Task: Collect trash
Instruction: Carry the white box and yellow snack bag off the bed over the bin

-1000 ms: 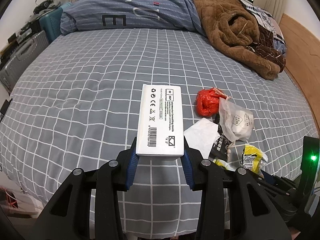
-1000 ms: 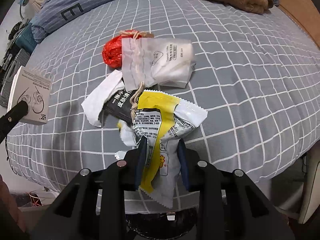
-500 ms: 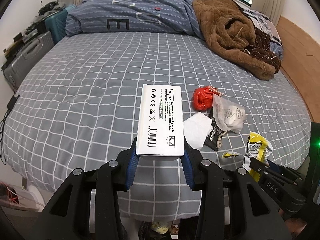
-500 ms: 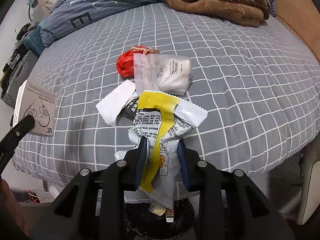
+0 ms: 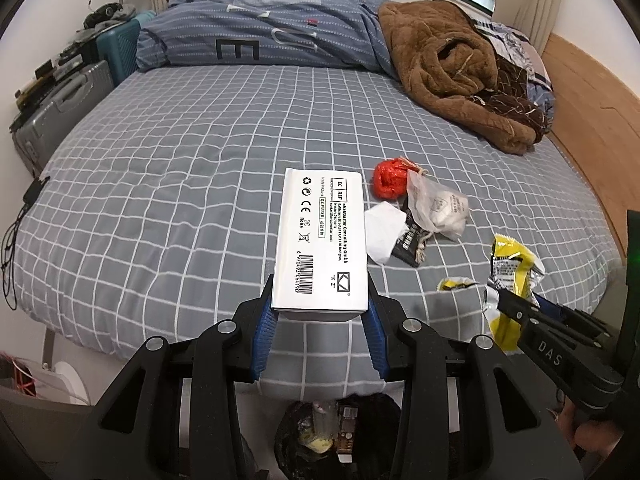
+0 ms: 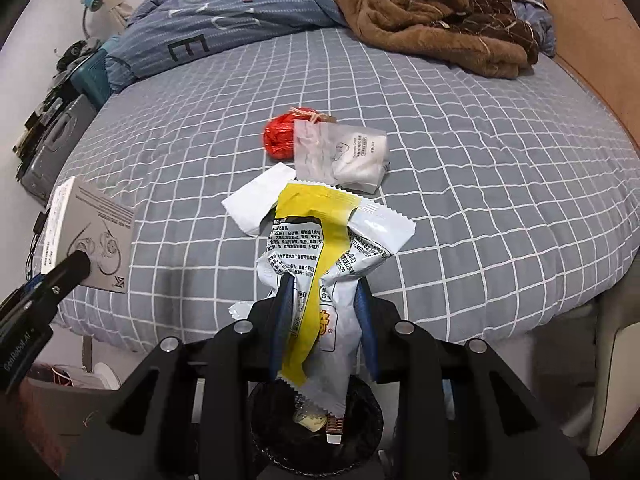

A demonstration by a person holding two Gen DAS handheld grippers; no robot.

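Note:
My left gripper point(image 5: 320, 300) is shut on a white cardboard box point(image 5: 322, 240), held above the near edge of the bed. My right gripper point(image 6: 322, 292) is shut on a yellow and white snack wrapper point(image 6: 320, 248), which hangs down toward a black-lined trash bin point(image 6: 280, 436) on the floor. The bin point(image 5: 376, 432) also shows under the left gripper, with scraps inside. On the bed lie a red crumpled wrapper point(image 5: 390, 178), a translucent pouch point(image 5: 438, 212), a white tissue point(image 5: 382, 230), a black packet point(image 5: 410, 244) and a small yellow scrap point(image 5: 456, 283).
A brown fleece coat point(image 5: 452, 72) and a blue striped duvet point(image 5: 260, 36) lie at the far end of the grey checked bed point(image 5: 180, 184). Suitcases point(image 5: 60, 108) stand to the left. A wooden headboard point(image 5: 592, 112) runs along the right.
Both grippers have drawn back from the bed and risen, carrying the box and the wrapper. The trash bin has come into view beneath them.

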